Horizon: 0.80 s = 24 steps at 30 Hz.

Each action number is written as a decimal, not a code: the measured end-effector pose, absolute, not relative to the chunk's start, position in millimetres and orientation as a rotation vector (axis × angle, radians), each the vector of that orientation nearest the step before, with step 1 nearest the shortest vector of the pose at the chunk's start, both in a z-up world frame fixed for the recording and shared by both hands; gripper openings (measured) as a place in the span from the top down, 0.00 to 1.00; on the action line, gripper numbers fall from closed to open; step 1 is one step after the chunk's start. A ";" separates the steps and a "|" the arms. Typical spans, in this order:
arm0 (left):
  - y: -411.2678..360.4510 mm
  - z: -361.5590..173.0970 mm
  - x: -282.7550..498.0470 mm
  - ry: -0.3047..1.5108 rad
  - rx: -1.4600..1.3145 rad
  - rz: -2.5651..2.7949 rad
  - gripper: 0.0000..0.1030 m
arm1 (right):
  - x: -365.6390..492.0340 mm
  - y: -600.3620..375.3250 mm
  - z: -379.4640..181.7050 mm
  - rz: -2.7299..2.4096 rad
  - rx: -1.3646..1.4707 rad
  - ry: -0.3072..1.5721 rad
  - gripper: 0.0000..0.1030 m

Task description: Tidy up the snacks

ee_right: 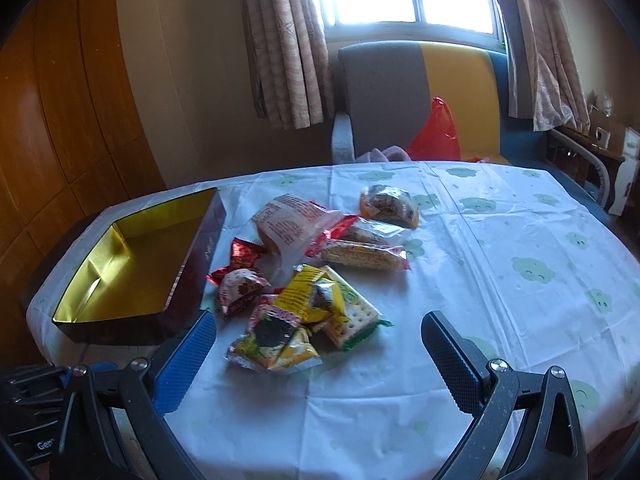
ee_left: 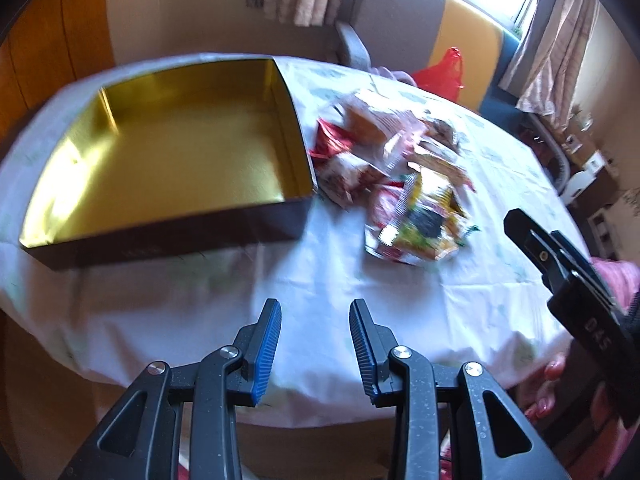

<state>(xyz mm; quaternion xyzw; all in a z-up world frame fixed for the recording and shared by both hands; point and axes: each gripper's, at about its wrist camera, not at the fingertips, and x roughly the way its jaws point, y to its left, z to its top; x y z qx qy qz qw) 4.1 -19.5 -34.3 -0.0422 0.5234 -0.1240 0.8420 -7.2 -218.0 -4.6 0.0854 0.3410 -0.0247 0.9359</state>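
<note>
- Left wrist view: the left gripper [ee_left: 315, 340] is held above the near edge of the table [ee_left: 280, 280], jaws partly apart, nothing between them.
- Right wrist view: the right gripper [ee_right: 320, 344] is spread wide and empty, just short of the snacks [ee_right: 312, 268].
- The snacks are heaped mid-table, just right of the tin [ee_right: 120, 280], whose gold inside is seen bare.
- A red bag [ee_right: 434, 136] is seen on the chair [ee_right: 384, 88] beyond.

Each hand-held gripper [ee_left: 315, 322] [ee_right: 316, 344] is black speckled plastic with blue ribbed pads and silver screws.
</note>
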 end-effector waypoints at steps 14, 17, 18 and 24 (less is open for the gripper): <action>-45.1 -68.5 -4.1 1.282 -0.134 -0.520 0.65 | -15.7 -268.0 -48.2 -0.086 0.252 0.821 0.01; -53.1 -58.4 -5.4 1.206 -0.089 -0.504 0.65 | -17.2 -271.1 -50.1 -0.085 0.260 0.818 0.01; -54.7 -53.0 -3.7 1.176 -0.088 -0.497 0.65 | -17.5 -271.5 -50.3 -0.090 0.257 0.815 0.01; -65.9 -39.4 27.6 1.114 -0.176 -0.528 0.65 | -18.7 -277.6 -53.0 -0.105 0.277 0.814 0.01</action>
